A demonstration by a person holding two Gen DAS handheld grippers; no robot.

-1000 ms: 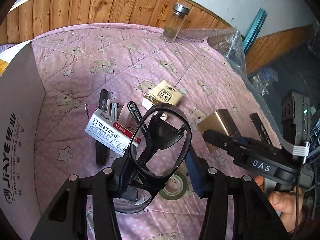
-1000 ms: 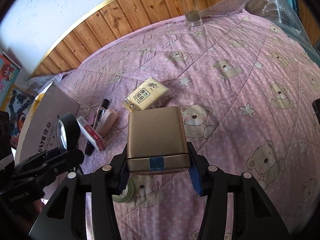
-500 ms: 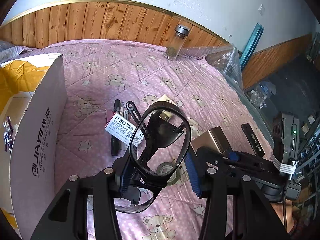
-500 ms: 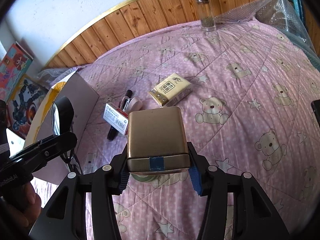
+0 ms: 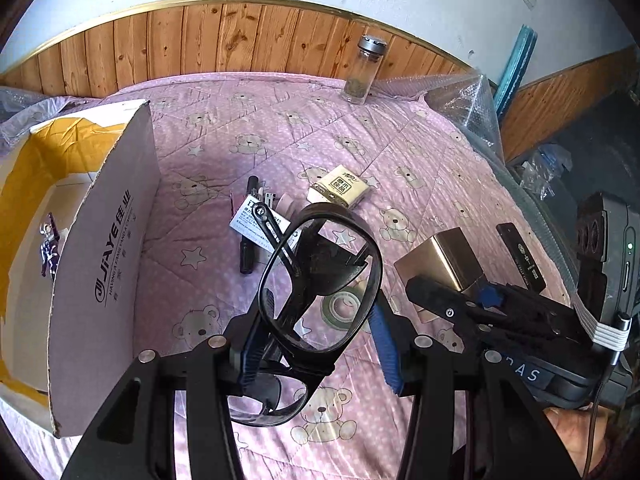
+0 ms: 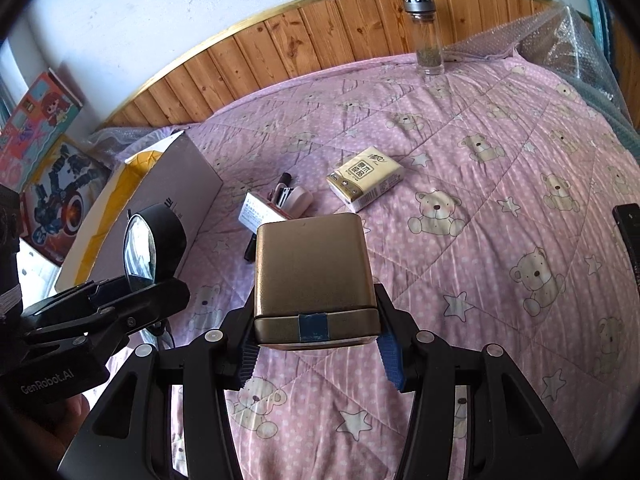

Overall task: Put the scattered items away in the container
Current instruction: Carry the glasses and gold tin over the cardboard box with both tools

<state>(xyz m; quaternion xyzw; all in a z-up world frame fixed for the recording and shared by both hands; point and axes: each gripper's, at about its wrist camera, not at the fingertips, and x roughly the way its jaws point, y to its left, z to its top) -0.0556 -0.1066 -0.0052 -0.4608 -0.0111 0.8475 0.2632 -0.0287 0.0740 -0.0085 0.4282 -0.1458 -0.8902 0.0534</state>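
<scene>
Glass bottle (image 5: 363, 71) upright by wooden wall panelling (image 5: 224, 40); bubble wrap (image 5: 466, 104) beside it.

Your left hand-held gripper (image 5: 316, 320) is raised above the bed, its two fingers closed on the frame of a pair of black glasses (image 5: 320, 292), which stands tilted between the blue pads (image 5: 385, 344). Your right hand-held gripper (image 6: 316, 344) is also raised, level with the left and just beside it, fingers clamped on the flanks of a gold tin (image 6: 314, 272). Part of your right hand (image 5: 576, 436) shows beneath its handle; part of your left hand (image 6: 76, 408) shows beneath the other.
</scene>
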